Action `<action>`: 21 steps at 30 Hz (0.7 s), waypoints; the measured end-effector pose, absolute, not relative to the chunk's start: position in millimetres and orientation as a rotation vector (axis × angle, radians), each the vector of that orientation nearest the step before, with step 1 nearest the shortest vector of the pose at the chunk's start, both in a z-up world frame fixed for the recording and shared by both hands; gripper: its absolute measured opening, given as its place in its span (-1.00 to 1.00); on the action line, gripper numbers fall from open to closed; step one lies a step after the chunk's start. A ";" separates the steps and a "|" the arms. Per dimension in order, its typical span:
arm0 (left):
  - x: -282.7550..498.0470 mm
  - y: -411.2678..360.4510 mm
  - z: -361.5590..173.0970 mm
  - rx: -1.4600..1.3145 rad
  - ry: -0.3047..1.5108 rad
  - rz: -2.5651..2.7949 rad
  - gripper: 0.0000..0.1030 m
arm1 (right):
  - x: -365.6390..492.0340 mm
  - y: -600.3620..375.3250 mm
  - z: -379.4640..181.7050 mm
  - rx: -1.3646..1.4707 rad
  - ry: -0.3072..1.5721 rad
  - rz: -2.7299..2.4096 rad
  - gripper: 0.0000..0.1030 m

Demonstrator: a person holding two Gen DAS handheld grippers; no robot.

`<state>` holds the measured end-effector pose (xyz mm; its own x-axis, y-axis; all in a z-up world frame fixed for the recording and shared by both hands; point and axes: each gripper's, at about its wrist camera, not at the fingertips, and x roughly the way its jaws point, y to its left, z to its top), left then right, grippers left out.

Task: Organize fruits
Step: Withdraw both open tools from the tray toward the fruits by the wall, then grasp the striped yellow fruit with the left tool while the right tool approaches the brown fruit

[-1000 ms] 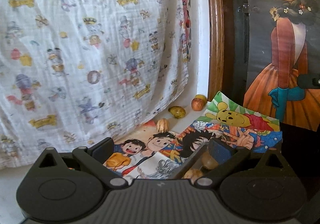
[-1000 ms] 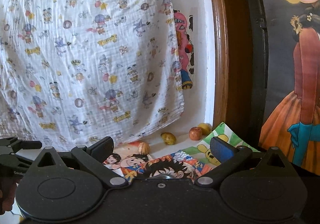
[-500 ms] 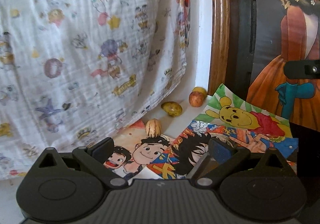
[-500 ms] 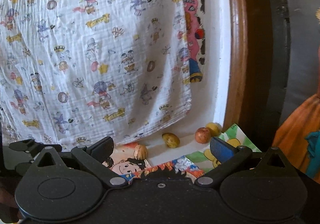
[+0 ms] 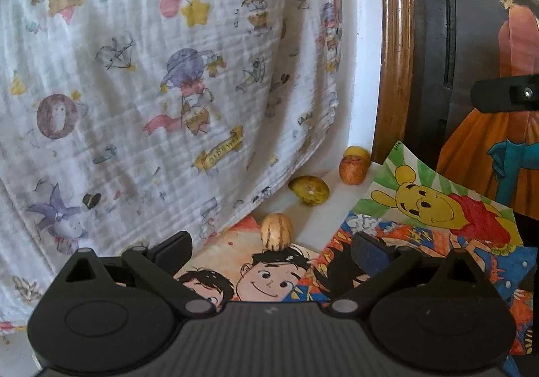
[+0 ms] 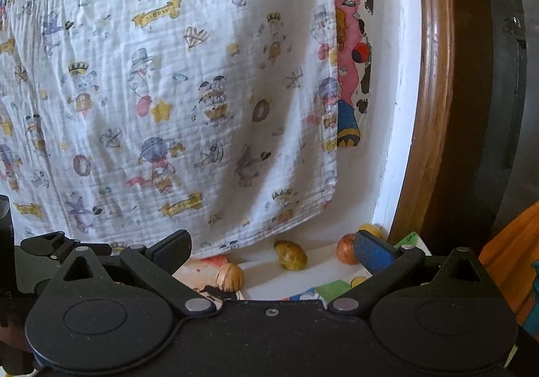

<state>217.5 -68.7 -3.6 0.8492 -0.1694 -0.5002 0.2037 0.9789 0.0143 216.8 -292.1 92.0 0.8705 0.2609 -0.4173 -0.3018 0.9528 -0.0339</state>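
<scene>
1. While both grippers are held low over the white surface [image 5: 323,218], four small fruits are seen lying along the foot of a hanging printed cloth [image 5: 151,91].
2. The left gripper [image 5: 271,250] is held wide open, with nothing between its fingers; the striped fruit [image 5: 277,234] is seen just beyond the gap, resting at the top edge of a drawing of two smiling faces [image 5: 256,272].
3. The right gripper [image 6: 271,250] is likewise spread wide and is gripping nothing; the same striped fruit [image 6: 229,276] appears between its fingers, further off on the surface.
4. A greenish-yellow fruit [image 5: 309,191] is found behind the striped one, apart from it, close to the cloth's hem.
5. A reddish fruit [image 5: 352,169] is placed towards the corner, touching or nearly touching a yellow fruit [image 5: 356,152] behind it, beside the wooden frame [image 5: 392,67].
6. In the right wrist view, the reddish fruit [image 6: 345,248] is partly covered by the blue pad of the right finger [image 6: 372,254].
7. A drawing of a yellow bear [image 5: 434,205] is laid to the right of the fruits, with its far corner curling up.
8. A painted picture of a figure in an orange dress [image 5: 498,148] is seen standing at the far right.
</scene>
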 end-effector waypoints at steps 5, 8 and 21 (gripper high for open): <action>234.1 -76.6 -13.9 0.127 0.507 -0.215 0.99 | 246.0 -289.6 93.9 -0.127 0.430 0.286 0.99; 248.9 -84.7 -22.7 0.141 0.506 -0.220 0.99 | 267.7 -288.7 85.7 -0.133 0.454 0.286 0.99; 341.6 -120.1 -87.4 0.161 0.600 -0.226 0.65 | 349.2 -303.9 24.6 -0.110 0.567 0.291 0.99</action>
<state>341.6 -120.1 -87.4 0.8020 -0.1632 -0.5746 0.2561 0.9630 0.0839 349.2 -303.9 24.6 0.8038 0.2406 -0.5440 -0.3011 0.9533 -0.0233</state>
